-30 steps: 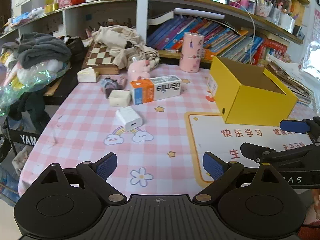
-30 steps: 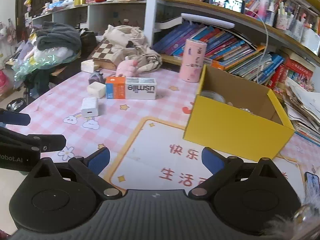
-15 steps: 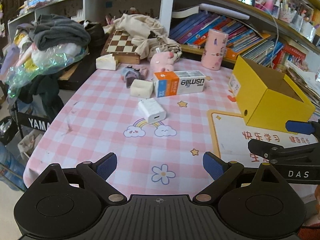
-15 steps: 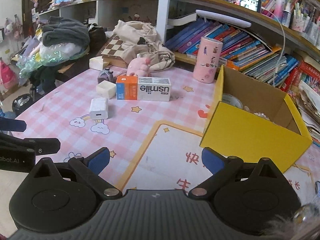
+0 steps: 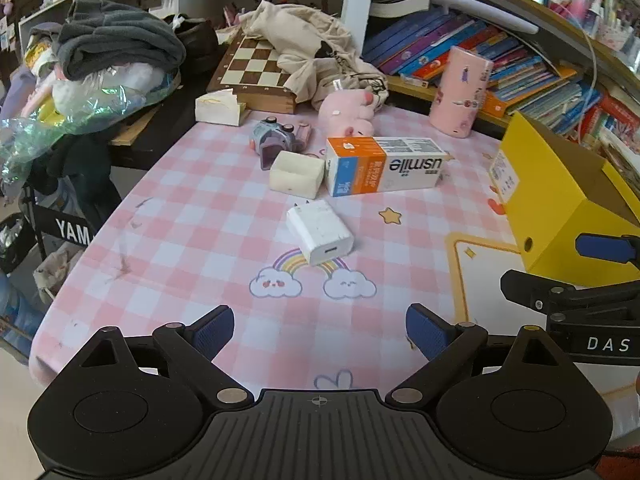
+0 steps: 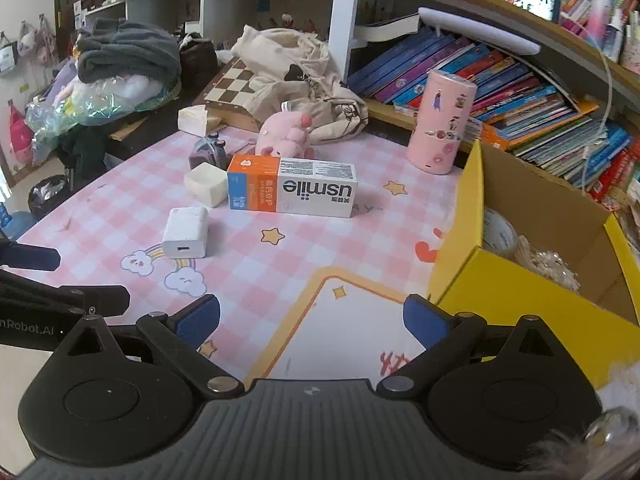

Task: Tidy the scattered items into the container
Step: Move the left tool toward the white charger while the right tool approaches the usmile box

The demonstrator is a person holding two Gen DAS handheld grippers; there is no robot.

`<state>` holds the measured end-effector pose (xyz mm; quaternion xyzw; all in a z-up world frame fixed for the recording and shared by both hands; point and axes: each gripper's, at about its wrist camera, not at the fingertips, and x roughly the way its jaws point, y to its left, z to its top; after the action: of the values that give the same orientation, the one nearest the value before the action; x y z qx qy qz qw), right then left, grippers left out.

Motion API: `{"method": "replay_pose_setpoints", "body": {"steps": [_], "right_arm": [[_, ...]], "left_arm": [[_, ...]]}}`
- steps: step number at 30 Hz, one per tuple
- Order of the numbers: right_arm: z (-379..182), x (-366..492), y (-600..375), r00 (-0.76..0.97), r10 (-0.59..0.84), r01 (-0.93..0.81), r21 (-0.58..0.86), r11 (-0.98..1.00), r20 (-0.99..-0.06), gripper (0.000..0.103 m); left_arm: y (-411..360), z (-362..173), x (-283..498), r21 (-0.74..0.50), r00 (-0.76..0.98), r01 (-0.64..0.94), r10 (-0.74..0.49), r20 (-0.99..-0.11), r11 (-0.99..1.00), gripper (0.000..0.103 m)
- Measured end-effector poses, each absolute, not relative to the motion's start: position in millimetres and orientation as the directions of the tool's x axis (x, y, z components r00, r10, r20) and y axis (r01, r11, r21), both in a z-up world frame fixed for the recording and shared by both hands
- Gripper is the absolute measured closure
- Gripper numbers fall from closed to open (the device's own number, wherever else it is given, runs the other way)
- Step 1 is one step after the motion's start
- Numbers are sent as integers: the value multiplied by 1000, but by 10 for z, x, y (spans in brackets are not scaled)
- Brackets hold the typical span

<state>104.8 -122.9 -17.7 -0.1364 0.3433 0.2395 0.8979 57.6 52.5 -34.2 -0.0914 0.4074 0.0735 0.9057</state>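
White rectangular plastic charger (image 5: 320,231) lies flat mid-worktop; open yellow cardboard box (image 6: 516,304), right edge, holds glittery items; left tongs (image 5: 320,330) and right tongs (image 6: 312,320) wide, empty.

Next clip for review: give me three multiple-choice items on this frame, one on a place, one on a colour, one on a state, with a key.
1. Where does the white charger lie?
A. inside the yellow box
B. on the tablecloth, nearer the camera than the usmile carton
C. on the chessboard

2. What colour is one end of the usmile carton?
A. green
B. orange
C. black

3. How do the left gripper jaws stand?
A. shut on the charger
B. shut on nothing
C. open and holding nothing

Key: 1 B, it rests by the rainbow print, in front of the carton. 2 B, the end beside the white half is orange. 3 C, the blue pads stand wide apart with only tablecloth between.
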Motion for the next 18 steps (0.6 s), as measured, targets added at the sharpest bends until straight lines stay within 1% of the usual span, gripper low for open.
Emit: {"method": "replay_pose_setpoints", "body": {"steps": [7, 18], "right_arm": [[-250, 1395, -1099, 621, 351, -550, -70, 833, -701, 4], [-337, 1751, -988, 593, 363, -571, -57, 819, -718, 4]], "left_arm": [[581, -455, 824, -89, 634, -238, 85, -768, 967, 8], [569, -640, 1221, -64, 632, -225, 96, -769, 972, 9]]}}
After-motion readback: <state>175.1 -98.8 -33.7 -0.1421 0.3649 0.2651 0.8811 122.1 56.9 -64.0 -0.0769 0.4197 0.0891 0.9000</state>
